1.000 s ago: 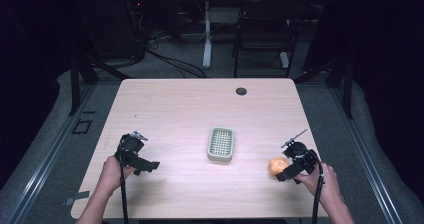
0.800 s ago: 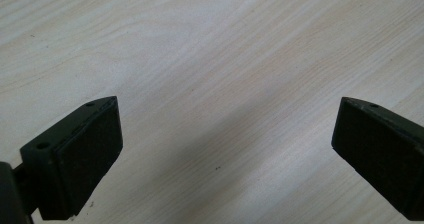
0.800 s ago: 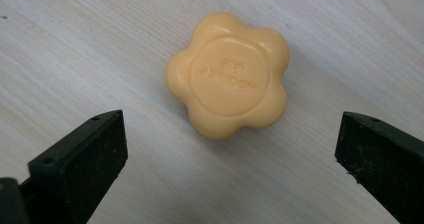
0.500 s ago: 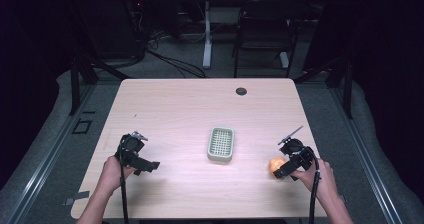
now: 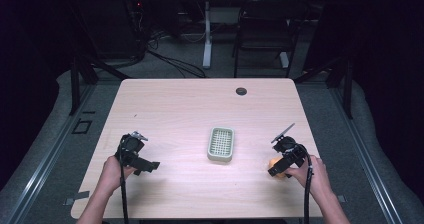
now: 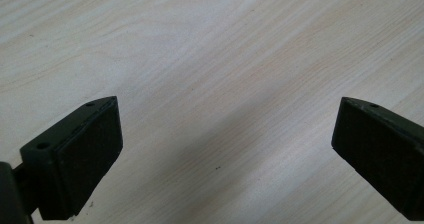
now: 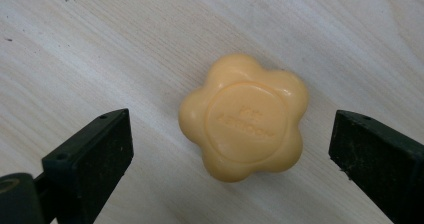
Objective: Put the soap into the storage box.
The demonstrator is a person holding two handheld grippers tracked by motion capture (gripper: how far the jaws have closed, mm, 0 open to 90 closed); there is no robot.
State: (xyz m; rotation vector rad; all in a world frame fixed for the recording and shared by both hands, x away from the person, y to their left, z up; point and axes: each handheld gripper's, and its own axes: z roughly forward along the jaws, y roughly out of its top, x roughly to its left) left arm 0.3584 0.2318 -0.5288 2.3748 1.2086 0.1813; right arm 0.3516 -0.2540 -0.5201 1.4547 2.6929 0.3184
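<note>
An orange flower-shaped soap (image 7: 244, 118) lies flat on the wooden table (image 5: 190, 109) near its right front, partly covered by the gripper in the high view (image 5: 274, 164). My right gripper (image 5: 278, 168) (image 7: 230, 154) hangs over it, pointing down. Its jaws have just been closing a little, with the soap between them, but both pads stand clear of the soap's sides. My left gripper (image 5: 148, 166) (image 6: 225, 154) rests at the table's left front, jaws wide apart over bare wood.
A pale green slotted soap dish (image 5: 221, 144) sits at the table's middle, left of the soap. A round dark cable hole (image 5: 241, 91) lies near the far edge. A chair (image 5: 265, 29) and cables stand beyond the table.
My right gripper has shifted slightly toward the table's front and now covers most of the soap in the high view. The left gripper has kept still.
</note>
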